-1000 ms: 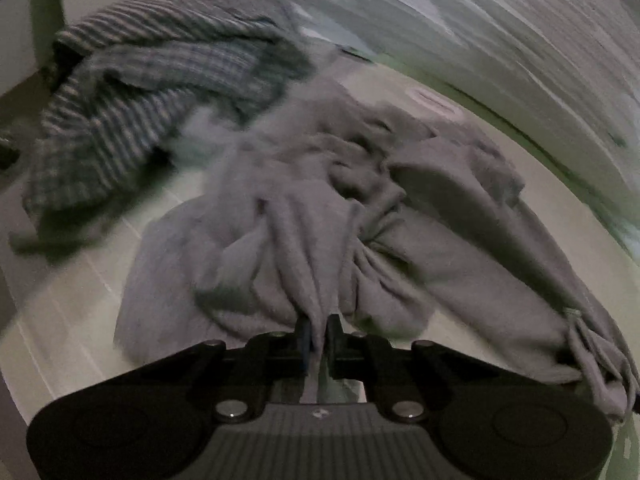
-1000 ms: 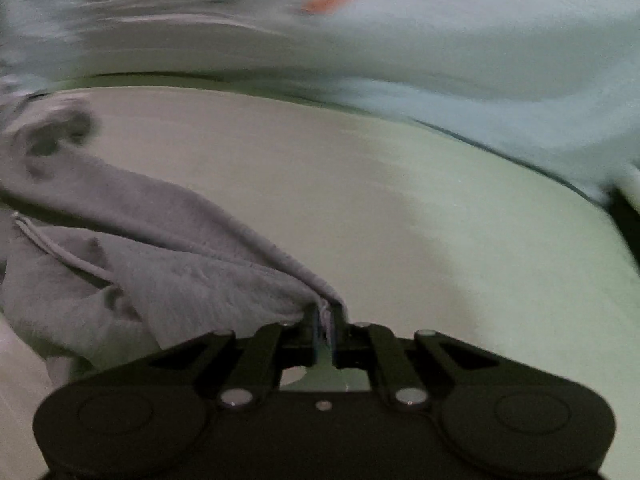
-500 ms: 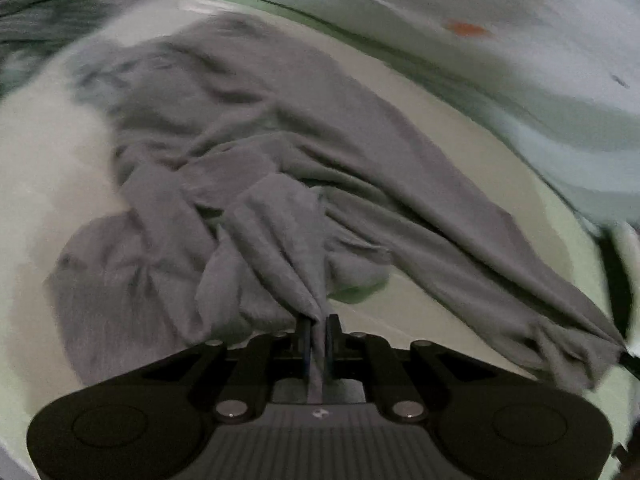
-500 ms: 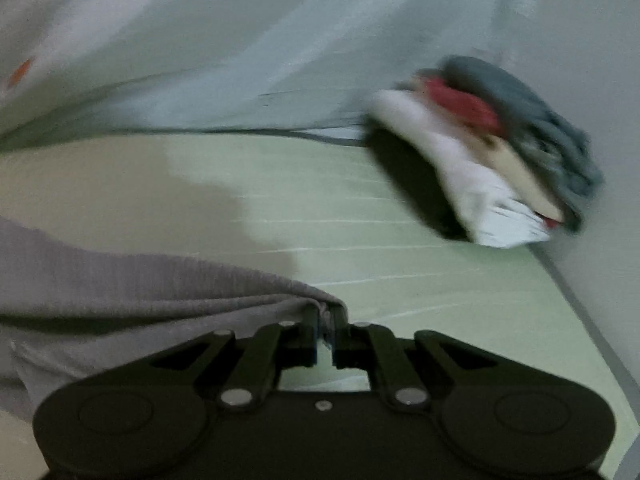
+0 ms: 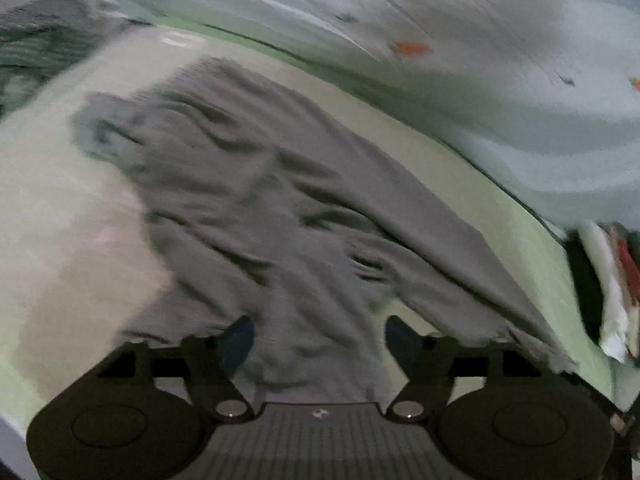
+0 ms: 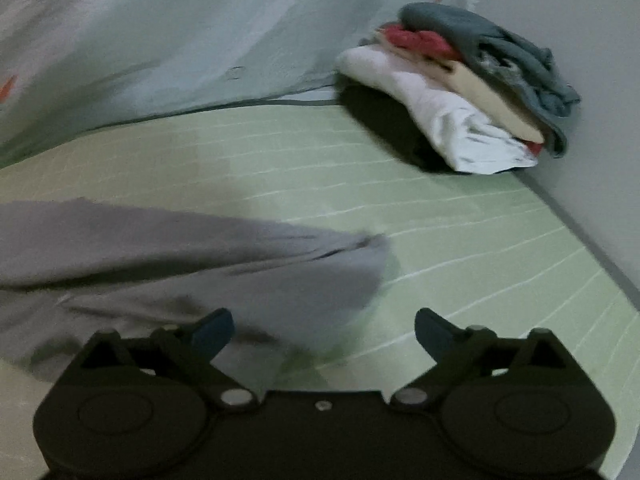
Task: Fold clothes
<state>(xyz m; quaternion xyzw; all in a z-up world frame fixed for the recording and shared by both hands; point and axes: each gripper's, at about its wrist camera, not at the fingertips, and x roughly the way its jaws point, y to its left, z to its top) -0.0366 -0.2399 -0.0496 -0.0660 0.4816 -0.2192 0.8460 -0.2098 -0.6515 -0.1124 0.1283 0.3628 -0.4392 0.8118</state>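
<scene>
Grey knit garment [image 5: 280, 216] lies spread and wrinkled over the pale green striped bed mattress [image 6: 460, 240], filling the left wrist view from 9 to 4 o'clock. A second ago it was a bunched heap with folds pinched in both grippers; now it is stretched out flatter. The left gripper [image 5: 318, 334] has let go: its jaws are opening, standing wide, with the grey cloth lying loose below and between the blue-padded fingers [image 5: 240, 338] but not pressed by them. The right gripper [image 6: 324, 330] is likewise opening, its jaws wide apart; the garment's blurred end [image 6: 344, 268] sits at 10 o'clock from it, just beside the left finger, no longer clamped. A stack of folded clothes in white, cream, red and grey-blue [image 6: 460, 92], absent from the right view a second ago, sits at 1 o'clock by the wall. A pale green curtain-like sheet [image 6: 180, 40] hangs behind the bed.
</scene>
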